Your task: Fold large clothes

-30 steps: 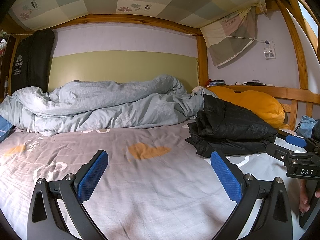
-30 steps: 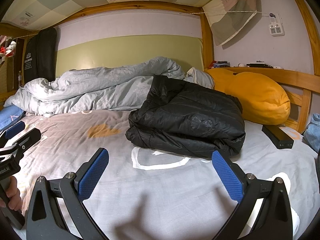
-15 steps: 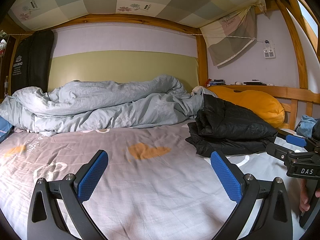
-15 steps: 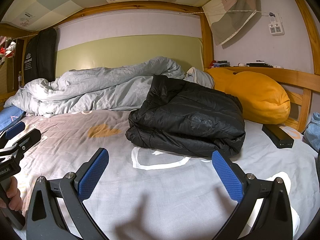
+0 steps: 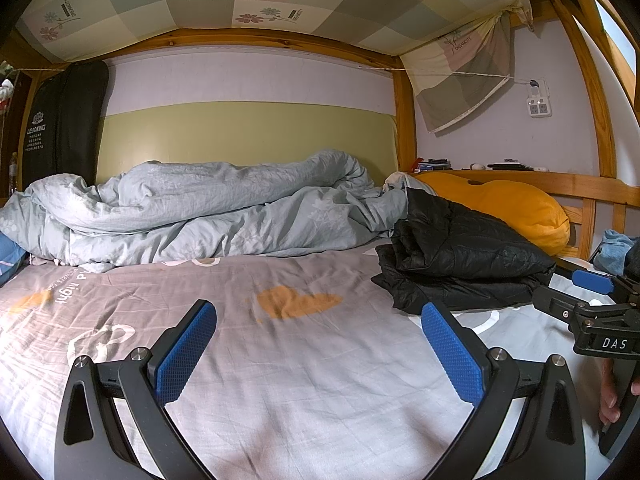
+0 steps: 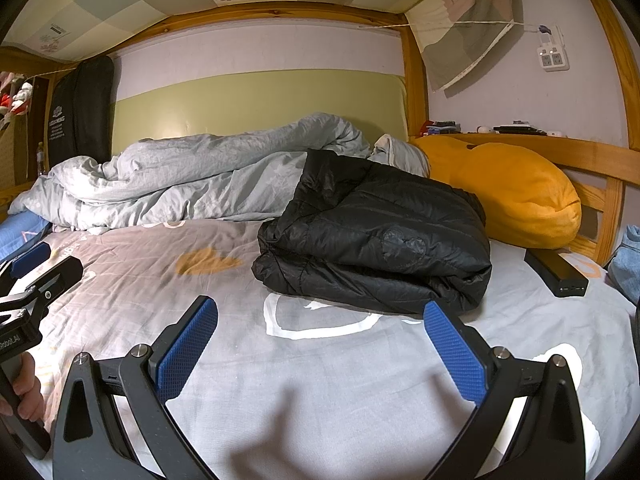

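Note:
A black puffer jacket (image 6: pixel 376 236) lies folded in a thick bundle on the grey printed bed sheet (image 6: pixel 328 364), just beyond my right gripper (image 6: pixel 320 340), which is open and holds nothing. In the left wrist view the same jacket (image 5: pixel 464 256) sits to the right, apart from my left gripper (image 5: pixel 318 340), also open and empty over bare sheet (image 5: pixel 280 380). Each view shows the other gripper at its edge, held by a hand: the right one (image 5: pixel 588 300) and the left one (image 6: pixel 36 268).
A rumpled light grey duvet (image 5: pixel 208 208) is heaped along the far wall. An orange cushion (image 6: pixel 512 192) leans on the wooden bed rail (image 6: pixel 592 160) at right. A black power bank (image 6: pixel 556 272) lies by the cushion, and blue cloth (image 6: pixel 628 264) sits at the far right.

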Available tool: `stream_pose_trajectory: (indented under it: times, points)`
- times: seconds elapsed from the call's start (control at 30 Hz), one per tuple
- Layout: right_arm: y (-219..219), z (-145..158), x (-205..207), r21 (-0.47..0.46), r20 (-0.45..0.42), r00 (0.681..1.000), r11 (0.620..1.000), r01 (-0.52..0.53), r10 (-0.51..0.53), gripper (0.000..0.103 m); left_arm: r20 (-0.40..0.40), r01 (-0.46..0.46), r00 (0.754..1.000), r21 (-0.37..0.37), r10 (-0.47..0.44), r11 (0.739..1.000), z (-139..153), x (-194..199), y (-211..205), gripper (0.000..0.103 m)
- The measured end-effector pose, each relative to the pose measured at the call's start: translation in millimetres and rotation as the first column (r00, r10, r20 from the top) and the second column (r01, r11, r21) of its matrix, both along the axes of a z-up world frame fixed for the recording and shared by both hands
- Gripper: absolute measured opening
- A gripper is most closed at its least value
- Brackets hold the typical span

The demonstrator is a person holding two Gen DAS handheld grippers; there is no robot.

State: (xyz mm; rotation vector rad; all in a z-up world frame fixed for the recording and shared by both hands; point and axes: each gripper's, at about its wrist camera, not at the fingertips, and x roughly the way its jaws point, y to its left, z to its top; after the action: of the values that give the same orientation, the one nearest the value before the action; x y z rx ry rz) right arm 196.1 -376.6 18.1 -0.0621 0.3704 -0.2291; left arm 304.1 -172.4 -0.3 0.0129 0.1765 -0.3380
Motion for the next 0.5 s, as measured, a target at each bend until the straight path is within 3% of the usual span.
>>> stream_pose_trajectory:
  times: [0.5]
  points:
    - [0.1, 0.6, -0.2, 0.001, -0.001, 1.000, 1.000, 0.000, 0.000, 0.103, 0.001, 0.000, 1.000, 0.000, 0.000, 1.000, -0.2, -0.1, 0.1, 0.103]
